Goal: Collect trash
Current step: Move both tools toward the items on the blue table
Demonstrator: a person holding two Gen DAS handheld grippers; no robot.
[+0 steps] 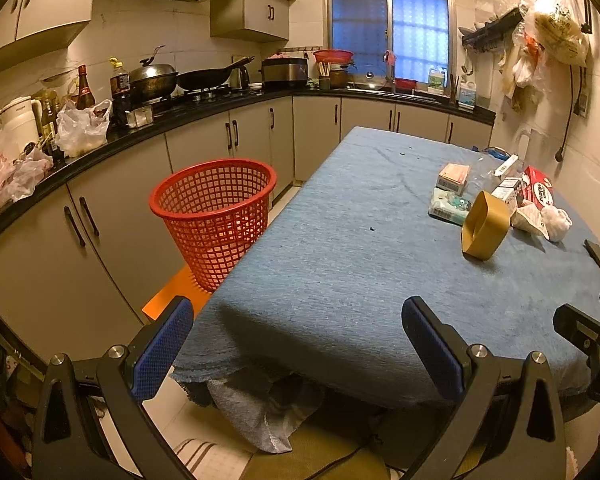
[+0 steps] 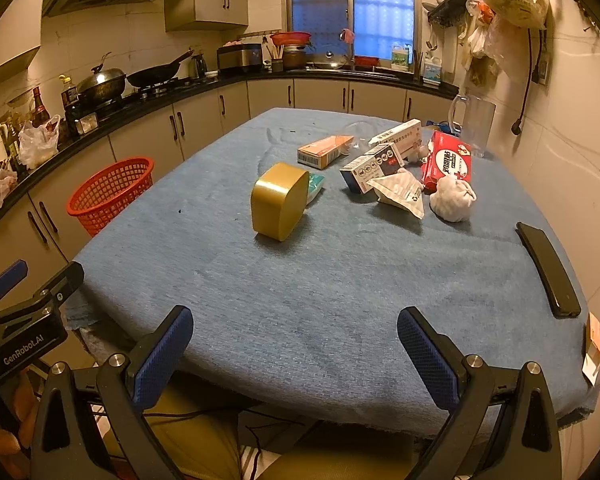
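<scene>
We held both tools at the near edge of the blue-clothed table (image 2: 300, 300), the left gripper (image 1: 298, 344) and the right gripper (image 2: 294, 354) each spread wide with nothing between the fingers. The trash lay well apart from us, toward one o'clock: a gold lid-like container (image 2: 279, 200), an orange carton (image 2: 324, 152), a dark printed carton (image 2: 370, 166), a red box (image 2: 448, 160), a crumpled paper packet (image 2: 400, 194) and a wadded tissue (image 2: 452, 198). The red mesh basket (image 1: 216, 216) stood off the table at ten o'clock. We judged the risks thus: the rounded gold piece could roll from a pinch, and something clear, possibly a bottle, lay half-hidden among the cartons. A black phone-like slab (image 2: 548, 268) at three o'clock could be swept up by mistake.
</scene>
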